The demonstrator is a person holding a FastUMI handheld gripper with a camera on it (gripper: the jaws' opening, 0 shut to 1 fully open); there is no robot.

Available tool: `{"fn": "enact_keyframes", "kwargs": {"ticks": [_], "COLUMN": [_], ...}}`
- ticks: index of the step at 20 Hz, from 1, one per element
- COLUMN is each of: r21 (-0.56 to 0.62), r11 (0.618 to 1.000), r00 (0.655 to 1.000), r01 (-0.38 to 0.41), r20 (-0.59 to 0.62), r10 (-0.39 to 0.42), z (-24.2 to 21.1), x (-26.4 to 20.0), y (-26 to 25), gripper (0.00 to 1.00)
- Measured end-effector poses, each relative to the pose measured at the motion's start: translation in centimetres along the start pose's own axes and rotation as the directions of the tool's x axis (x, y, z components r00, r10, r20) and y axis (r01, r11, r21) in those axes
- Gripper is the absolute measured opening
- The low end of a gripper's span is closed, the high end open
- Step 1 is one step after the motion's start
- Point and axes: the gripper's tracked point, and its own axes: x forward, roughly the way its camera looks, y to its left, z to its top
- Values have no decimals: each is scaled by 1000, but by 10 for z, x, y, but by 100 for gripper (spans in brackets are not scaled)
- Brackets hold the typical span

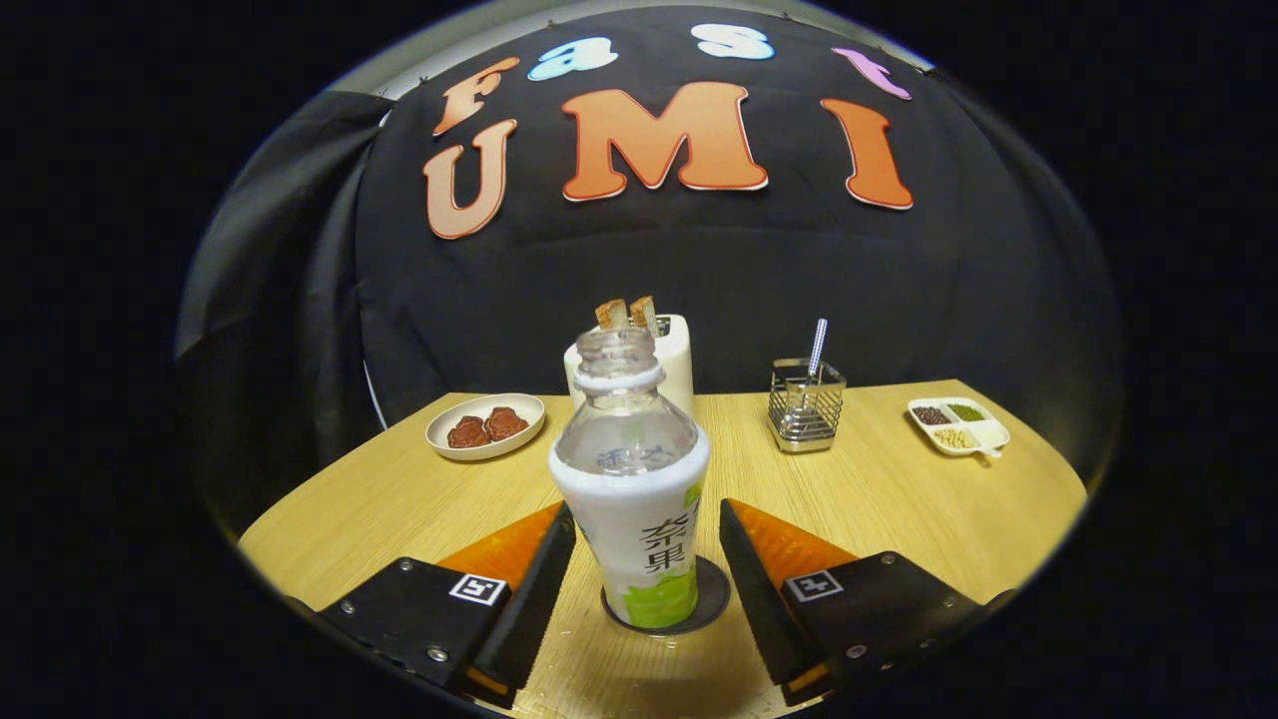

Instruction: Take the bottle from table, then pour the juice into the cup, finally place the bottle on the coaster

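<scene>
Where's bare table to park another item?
Free: wood between plate and bottle; wood between wire holder and divided dish. Crowded: bottle on coaster between open claw, toaster behind.

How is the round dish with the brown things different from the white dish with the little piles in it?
The round cream plate is one open bowl holding two reddish-brown pieces; the white divided tray is squarish, split into compartments, with dark, green and pale grains. The plate sits beside the white toaster; the tray sits past the wire holder. Both rest on the wooden table, beyond the open tool flanking the bottle.
</scene>
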Motion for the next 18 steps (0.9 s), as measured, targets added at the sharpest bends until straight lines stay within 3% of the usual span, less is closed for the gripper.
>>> {"fn": "enact_keyframes", "kwargs": {"ticks": [6, 13, 18], "r21": [-83, -71, -62], "r11": [997, 997, 997], "r00": [996, 978, 959], "r01": [1, -13, 40], "r20": [87, 208, 282], "r10": [6, 27, -21], "z": [43, 102, 135], "x": [-70, -165, -224], "y": [-5, -15, -35], "gripper": [97, 97, 97]}}
